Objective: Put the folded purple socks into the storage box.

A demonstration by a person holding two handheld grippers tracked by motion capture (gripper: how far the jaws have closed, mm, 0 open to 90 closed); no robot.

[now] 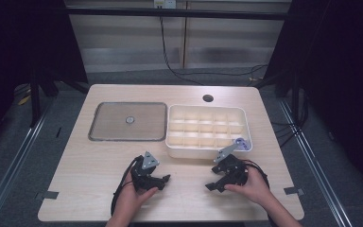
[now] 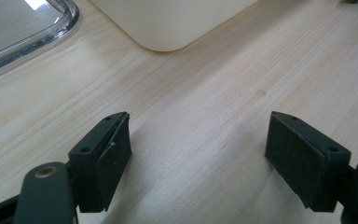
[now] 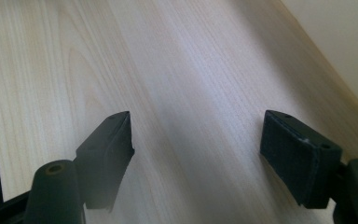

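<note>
Two hands reach in from the near edge of a pale wooden worktop (image 1: 94, 189), each holding a black two-jaw gripper low over the bare wood. Left gripper (image 1: 166, 178), in the person's left hand (image 1: 131, 198), has its jaws spread wide with nothing between them; its own view shows only wood grain in the gap, with the rounded corner of a cream box just ahead and the rim of a clear lid ahead and to its left. Right gripper (image 1: 210, 187), in the right hand (image 1: 254, 188), is likewise spread and empty, tips pointing inward toward the left gripper, with the cream box wall rising ahead on its right in its own view. Beyond the left gripper lies the flat transparent lid (image 1: 127, 121), resting on the worktop beside the box, not on it. Beyond the right gripper, and near it, sits the cream compartment box (image 1: 170, 130), a grid of small cells. Nearly all cells look empty; the near right corner cell, closest to the right gripper, holds a small purple item (image 1: 240, 142), too small to identify. Judging from this, the box stands open with one piece sorted in, neither gripper carries anything, and closing the box with the lid appears not yet done.
</note>
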